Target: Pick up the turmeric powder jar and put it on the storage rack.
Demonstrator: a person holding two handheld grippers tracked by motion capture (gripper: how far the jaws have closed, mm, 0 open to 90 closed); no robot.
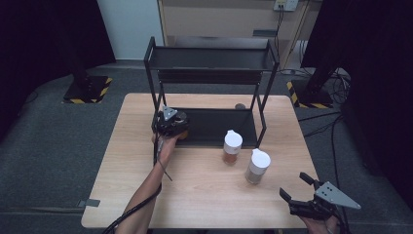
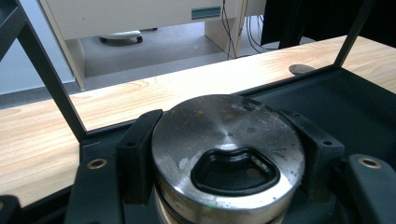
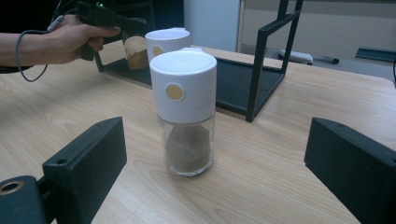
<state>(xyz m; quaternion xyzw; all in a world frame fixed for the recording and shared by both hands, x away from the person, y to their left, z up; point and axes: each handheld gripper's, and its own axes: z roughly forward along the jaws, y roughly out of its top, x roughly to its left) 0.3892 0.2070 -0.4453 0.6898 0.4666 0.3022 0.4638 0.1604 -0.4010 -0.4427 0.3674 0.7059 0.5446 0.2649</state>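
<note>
My left gripper (image 2: 224, 154) is clamped on a jar with a scratched metal lid (image 2: 228, 149), one black jaw pressed to each side of it, and I hold it over the front left part of the black rack's (image 1: 214, 126) bottom shelf. My right gripper (image 1: 297, 189) stands wide open with nothing in it, near the bench's (image 1: 195, 190) front right corner. Two white-capped shakers stand in front of the rack: one (image 1: 232, 146) just beside its bottom shelf, the other (image 3: 185, 112) nearer my right gripper.
</note>
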